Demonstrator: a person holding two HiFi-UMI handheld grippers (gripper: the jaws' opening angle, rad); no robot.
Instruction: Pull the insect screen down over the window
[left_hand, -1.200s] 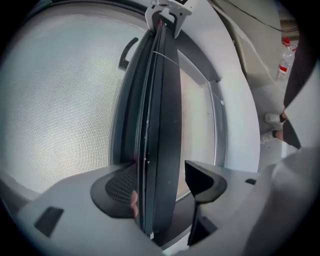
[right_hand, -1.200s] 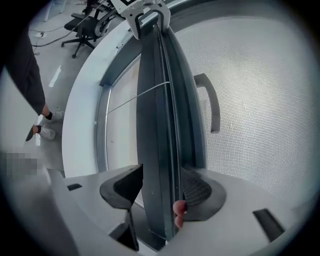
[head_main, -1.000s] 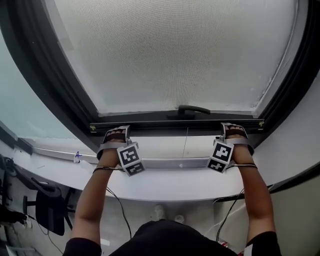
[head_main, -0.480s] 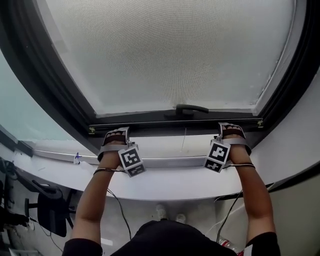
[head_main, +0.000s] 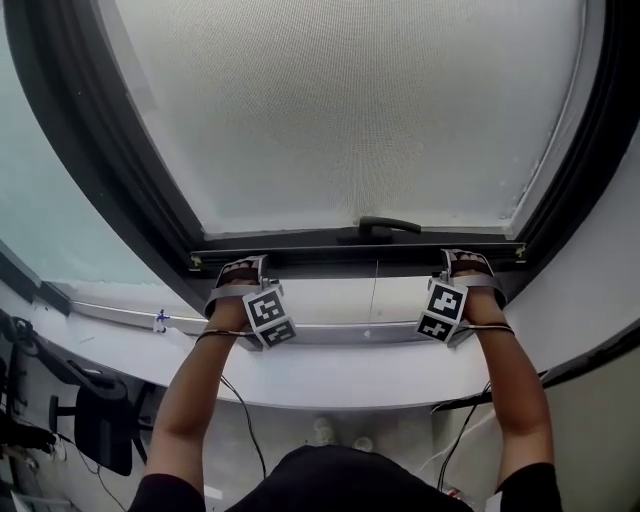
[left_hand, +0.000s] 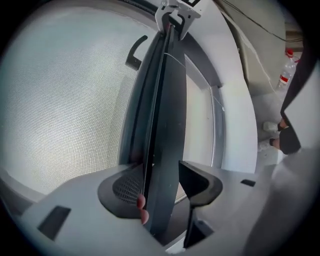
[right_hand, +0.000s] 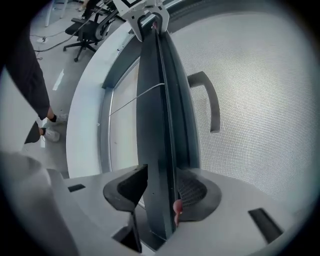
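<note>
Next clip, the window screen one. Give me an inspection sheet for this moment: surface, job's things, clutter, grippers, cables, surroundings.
Surface: white sill below the window.
Job's things: insect screen mesh spans the pane; its dark bottom bar sits low, with a dark handle just above it.
Clutter: small blue-tipped item on the sill rail.
Grippers: left gripper and right gripper each have the bottom bar between their jaws, which are closing; whether both pads press yet is unclear.
Cables: left cable and right cable hang from the wrists.
Surroundings: office chair, plastic bottle, shoes on the floor.
</note>
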